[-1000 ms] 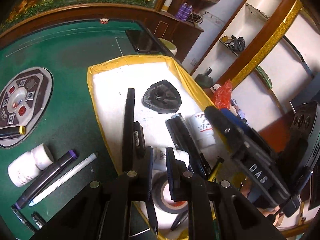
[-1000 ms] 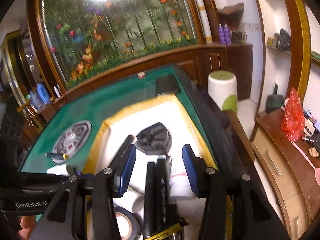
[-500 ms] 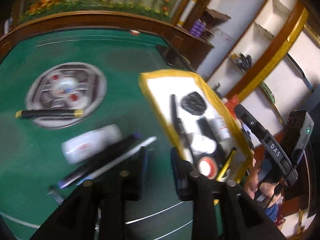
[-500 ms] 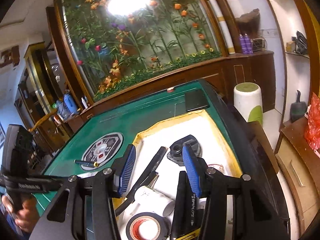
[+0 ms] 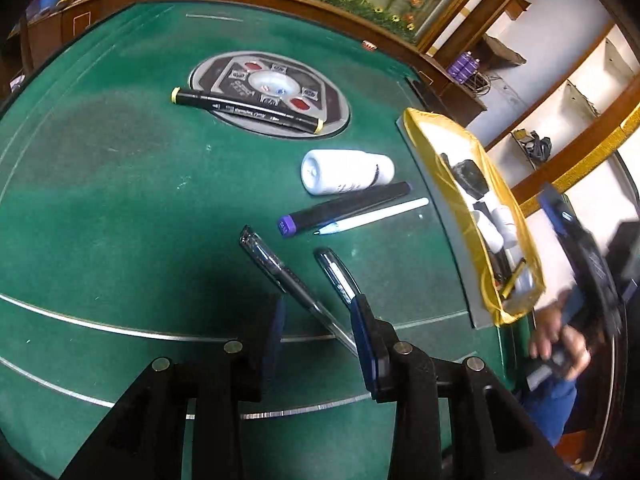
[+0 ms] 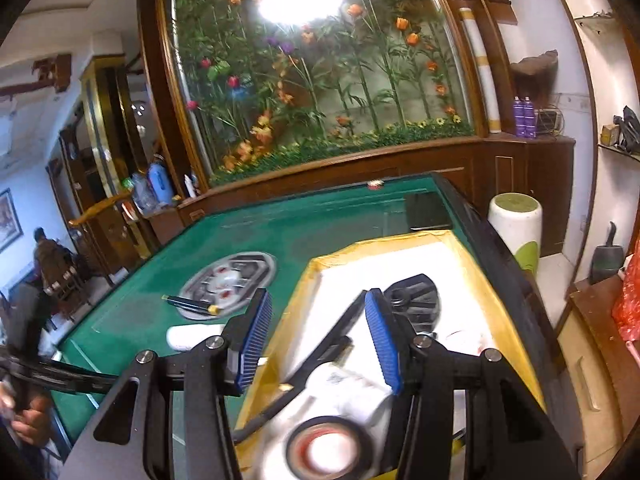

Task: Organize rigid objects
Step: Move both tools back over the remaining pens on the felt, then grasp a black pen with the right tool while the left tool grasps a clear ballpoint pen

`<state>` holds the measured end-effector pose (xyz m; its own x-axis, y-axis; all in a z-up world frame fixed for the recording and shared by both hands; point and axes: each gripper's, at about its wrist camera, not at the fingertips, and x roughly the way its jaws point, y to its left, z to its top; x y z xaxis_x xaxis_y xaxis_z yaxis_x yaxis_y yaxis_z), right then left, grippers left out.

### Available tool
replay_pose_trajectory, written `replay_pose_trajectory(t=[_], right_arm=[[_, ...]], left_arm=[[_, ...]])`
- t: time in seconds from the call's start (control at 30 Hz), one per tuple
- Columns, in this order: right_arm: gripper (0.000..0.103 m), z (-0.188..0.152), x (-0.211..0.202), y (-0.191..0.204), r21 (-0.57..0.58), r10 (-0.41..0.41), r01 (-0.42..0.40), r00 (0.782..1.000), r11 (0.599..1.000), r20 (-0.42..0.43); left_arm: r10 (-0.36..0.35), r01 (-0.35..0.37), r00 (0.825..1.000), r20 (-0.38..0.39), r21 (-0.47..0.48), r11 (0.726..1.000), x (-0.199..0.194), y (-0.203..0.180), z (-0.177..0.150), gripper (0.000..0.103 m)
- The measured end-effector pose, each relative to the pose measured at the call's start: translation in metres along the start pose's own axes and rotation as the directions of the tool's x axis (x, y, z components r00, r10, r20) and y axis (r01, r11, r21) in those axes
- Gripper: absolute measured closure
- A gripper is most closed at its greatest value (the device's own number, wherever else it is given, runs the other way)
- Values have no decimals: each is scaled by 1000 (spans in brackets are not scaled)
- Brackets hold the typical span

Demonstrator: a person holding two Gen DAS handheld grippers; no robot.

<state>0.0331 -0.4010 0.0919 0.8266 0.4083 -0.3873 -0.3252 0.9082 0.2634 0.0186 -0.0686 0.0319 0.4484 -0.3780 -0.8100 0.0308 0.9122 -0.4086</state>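
Left gripper (image 5: pixel 318 332), jaws opening and part-spread with nothing clamped, hangs over the green felt where a clear gel pen (image 5: pixel 294 282) lies between its pads, long axis running diagonally away up-left; right gripper (image 6: pixel 318 342), half-open, empty, over tray (image 6: pixel 498 316).

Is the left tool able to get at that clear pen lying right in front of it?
Probably yes. The left tool is opening, and the clear pen already runs between its pads on the green table, nothing covering it. The second pen lies close beside, though.
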Motion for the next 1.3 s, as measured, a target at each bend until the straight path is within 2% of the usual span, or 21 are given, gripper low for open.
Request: replay_pose_trajectory(t=[0.1,0.27,0.33,0.37,0.43,0.47,0.5,0.53,0.63,0.7,0.77,0.83,0.9,1.03,1.23,1.3], right_arm=[[55,-8,-7,15,22,71,-70,997,997,-11],[55,-18,-3,52,-16,162,-164,982,986,-101],[55,-20,0,67,-36,179,-186,973,982,-143],[55,-23,5,79,-54,188,-200,966,978,-180],[55,-28,12,95,-76,179,-202,955,976,-237],[55,-34,20,107,-93,170,-204,942,974,-288],[55,-38,24,115,-107,163,-207,933,973,-320],[55,-42,29,123,-124,156,-210,924,970,-348],[56,-57,44,145,-155,142,-227,895,962,-423],[57,-64,49,152,-181,119,-218,890,959,-440],[57,-66,51,157,-196,113,-220,887,956,-447],[57,-67,55,158,-203,97,-211,882,956,-461],[57,-69,60,160,-231,53,-179,884,956,-464],[57,-75,73,163,-268,-6,-145,871,953,-492],[57,-84,85,170,-315,-38,-153,850,937,-526],[57,-88,90,174,-351,-75,-143,838,925,-540]], left_arm=[[1,-1,1000,3,-16,1000,8,1,5,67],[54,-54,999,7,7,999,17,-2,7,68],[86,-86,996,5,27,996,17,-1,6,77],[89,-90,996,9,30,996,16,0,6,78],[78,-78,997,1,22,997,14,7,6,78],[85,-85,996,2,19,996,12,12,6,88],[121,-121,993,2,24,992,11,16,5,100],[133,-133,991,4,26,991,11,21,4,99],[96,-96,995,-10,-2,995,3,37,3,99],[79,-79,997,-12,-18,997,0,41,2,99],[-17,15,999,-36,-53,998,0,44,1,99],[-61,57,997,-44,-71,996,0,44,2,99],[-53,51,998,-35,-66,997,-2,40,4,98],[-60,57,998,-37,-84,995,-2,40,6,98],[-56,52,998,-41,-95,994,-1,43,6,98],[-55,51,998,-42,-94,994,-1,43,7,98]])
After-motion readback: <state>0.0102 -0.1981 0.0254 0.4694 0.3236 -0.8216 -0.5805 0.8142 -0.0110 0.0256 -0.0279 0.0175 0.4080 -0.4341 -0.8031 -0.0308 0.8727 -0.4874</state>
